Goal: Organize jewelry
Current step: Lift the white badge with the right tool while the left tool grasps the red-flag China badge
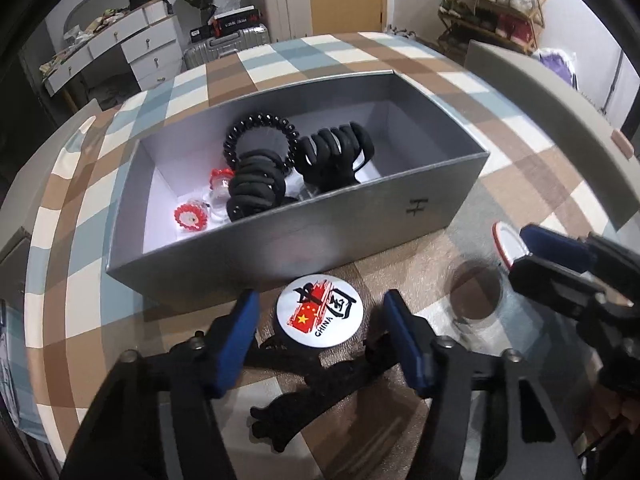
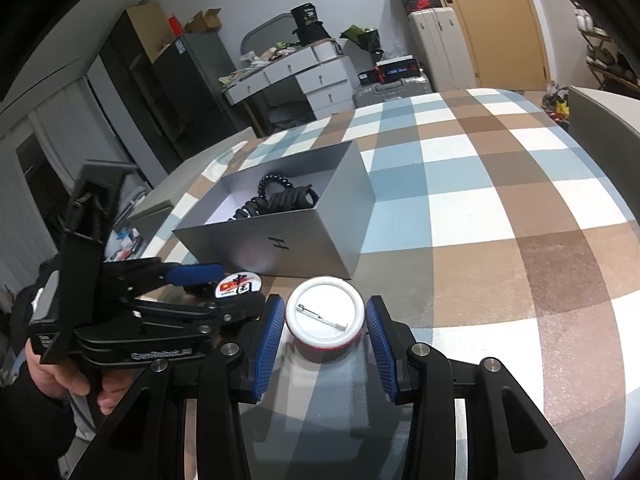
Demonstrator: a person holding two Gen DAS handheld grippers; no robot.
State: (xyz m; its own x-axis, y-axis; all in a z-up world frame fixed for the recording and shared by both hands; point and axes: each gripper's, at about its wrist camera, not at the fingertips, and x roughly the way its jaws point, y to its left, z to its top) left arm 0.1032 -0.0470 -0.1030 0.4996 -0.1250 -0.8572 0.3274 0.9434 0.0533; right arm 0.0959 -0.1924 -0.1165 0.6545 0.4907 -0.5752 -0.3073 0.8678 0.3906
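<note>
1. Badge work at a checked tablecloth [image 1: 400, 60]: my left gripper [image 1: 320, 320] points down at a round white pin badge [image 1: 320, 312] marked "CHINA", which lies face up on the cloth between my blue pads [image 1: 240, 340]. The jaws stand partly apart, with a gap visible on either side of the badge, so nothing is gripped.
2. Just beyond my left fingertips sits an open grey box [image 1: 360, 216], holding a black spiral hair tie [image 1: 260, 132], two black claw clips [image 1: 336, 156] and small red-and-clear pieces [image 1: 192, 218].
3. To the right, my right gripper [image 2: 326, 320] brackets a second badge [image 2: 326, 312], red-rimmed and lying back up with its pin showing. The pads [image 2: 270, 332] sit close on both sides; I cannot tell whether they press on it.
4. Past my right fingertips, the grey box stands near, slightly left.
</note>
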